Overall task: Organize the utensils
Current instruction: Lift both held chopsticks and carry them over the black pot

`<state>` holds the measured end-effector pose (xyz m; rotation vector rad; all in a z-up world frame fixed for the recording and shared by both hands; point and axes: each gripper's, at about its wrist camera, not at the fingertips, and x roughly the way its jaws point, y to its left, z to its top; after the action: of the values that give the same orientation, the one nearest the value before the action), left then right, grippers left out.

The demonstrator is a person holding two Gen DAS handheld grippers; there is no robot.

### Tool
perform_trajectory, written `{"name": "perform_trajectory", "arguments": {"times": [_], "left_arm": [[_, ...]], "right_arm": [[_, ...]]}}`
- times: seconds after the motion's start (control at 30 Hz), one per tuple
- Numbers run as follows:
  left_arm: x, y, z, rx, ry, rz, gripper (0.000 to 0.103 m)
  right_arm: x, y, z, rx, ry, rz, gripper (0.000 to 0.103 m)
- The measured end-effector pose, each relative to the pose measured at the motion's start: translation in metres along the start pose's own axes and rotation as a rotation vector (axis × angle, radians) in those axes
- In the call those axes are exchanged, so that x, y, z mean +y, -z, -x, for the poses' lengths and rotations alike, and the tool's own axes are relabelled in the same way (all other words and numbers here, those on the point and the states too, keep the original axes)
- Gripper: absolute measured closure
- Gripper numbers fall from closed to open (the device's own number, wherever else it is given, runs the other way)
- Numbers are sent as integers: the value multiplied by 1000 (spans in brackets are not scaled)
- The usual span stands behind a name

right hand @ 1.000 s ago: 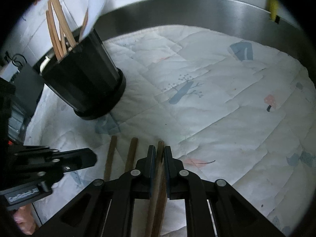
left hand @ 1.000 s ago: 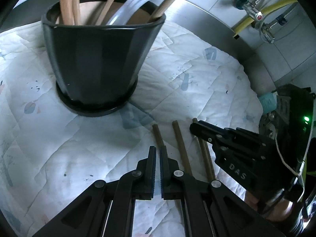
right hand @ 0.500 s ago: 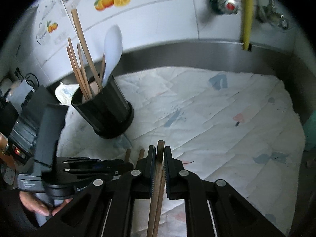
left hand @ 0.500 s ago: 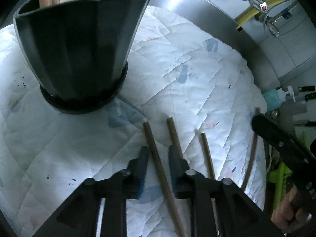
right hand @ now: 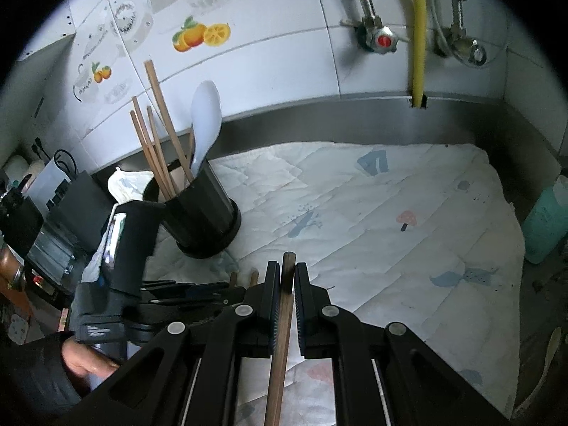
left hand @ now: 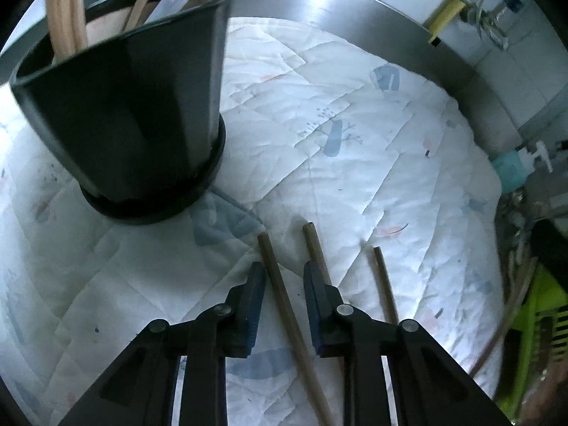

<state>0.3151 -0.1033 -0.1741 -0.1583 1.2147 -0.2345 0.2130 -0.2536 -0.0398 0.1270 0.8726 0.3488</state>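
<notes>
**A:** Where do things stand for me?

**B:** Your right gripper (right hand: 284,284) is clamped on one chopstick (right hand: 280,337), lifted clear of the quilt (right hand: 390,220). The holder (right hand: 202,213), a black cup with chopsticks and a white spoon (right hand: 205,120) already in it, sits at ten o'clock from those jaws.

**A:** And my left?

**B:** Your left gripper (left hand: 280,277) is low over the quilt, its jaws apart and closing around a loose stick (left hand: 280,291) that lies between them. The pads are not pressing it yet. A second stick (left hand: 314,245) lies just beside the right pad, at one o'clock, and a thinner third (left hand: 383,284) sits farther out at three o'clock.

**A:** How do I do this well?

**B:** I'd judge the main risk to be catching the second stick too. Keep the first one centred, close squarely, then lift straight before swinging. From your left camera the holder (left hand: 127,120) looms at eleven o'clock, close by. For the right, tip the stick more upright and aim for the open gap beside the spoon, so it doesn't snag the others.
</notes>
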Motion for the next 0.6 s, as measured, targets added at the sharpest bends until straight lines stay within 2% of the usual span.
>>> {"name": "perform_trajectory", "arguments": {"times": [0.1, 0.13, 0.33, 0.47, 0.6], "left_arm": [[-3, 0, -1, -14, -46, -34, 90], [-3, 1, -1, -17, -47, -41, 90], [7, 5, 6, -35, 0, -26, 93], [13, 11, 33, -99, 35, -23, 93], [18, 17, 76, -188, 73, -27, 94]], "right_arm": [[2, 1, 10, -19, -1, 3, 92], [3, 1, 13, -24, -2, 5, 92], [11, 3, 34, -58, -6, 31, 92], [16, 3, 46, -77, -13, 45, 92], [22, 1, 61, -107, -24, 64, 93]]}}
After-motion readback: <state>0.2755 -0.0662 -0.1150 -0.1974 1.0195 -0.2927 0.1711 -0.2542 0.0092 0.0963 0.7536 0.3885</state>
